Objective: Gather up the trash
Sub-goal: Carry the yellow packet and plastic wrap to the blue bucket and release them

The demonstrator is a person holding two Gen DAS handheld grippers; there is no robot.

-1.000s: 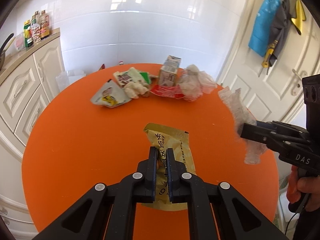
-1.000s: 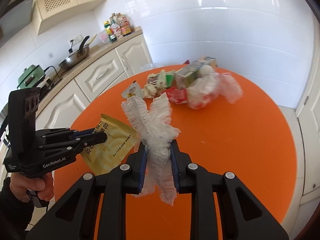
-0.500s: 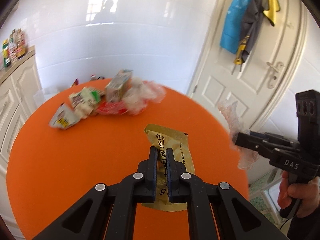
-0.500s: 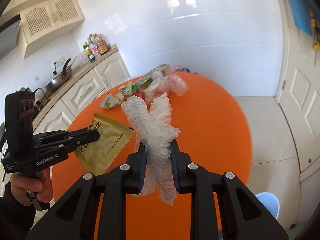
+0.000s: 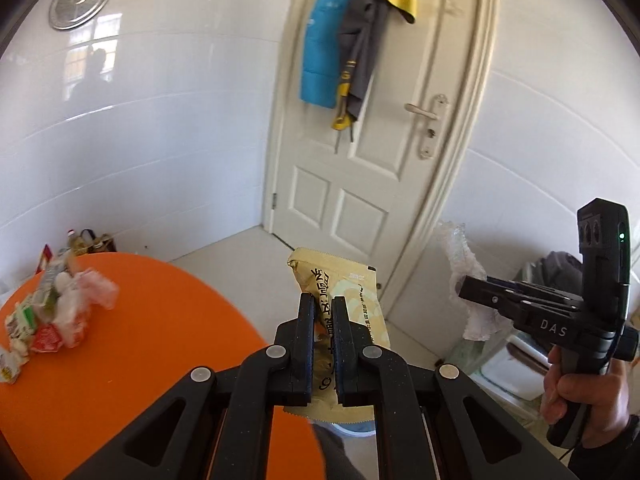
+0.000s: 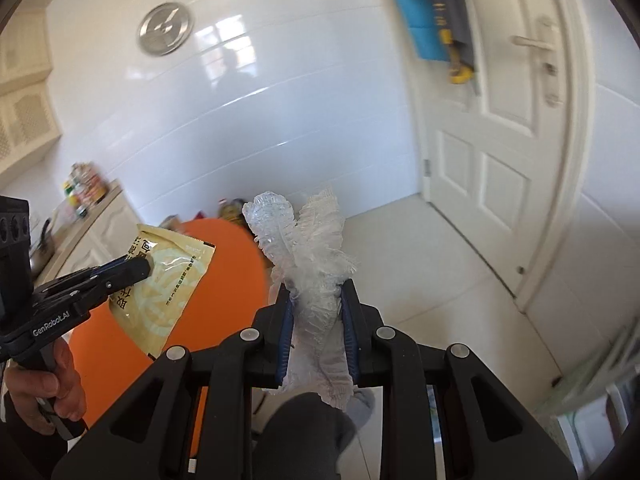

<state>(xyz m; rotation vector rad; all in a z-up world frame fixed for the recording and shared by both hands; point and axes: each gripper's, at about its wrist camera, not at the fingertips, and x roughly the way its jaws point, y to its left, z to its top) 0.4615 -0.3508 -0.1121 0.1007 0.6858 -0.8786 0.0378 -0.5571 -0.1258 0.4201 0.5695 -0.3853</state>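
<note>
Left gripper (image 5: 322, 300) clamps yellow wrapper (image 5: 352, 292); right gripper (image 6: 316, 292) pinches, seemingly, crinkled plastic (image 6: 308, 240)

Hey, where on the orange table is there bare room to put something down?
The orange table is bare from the trash pile at its far left edge across to its right rim, below the yellow packet. Only that left edge is crowded, wrappers and cartons bunched together.
</note>
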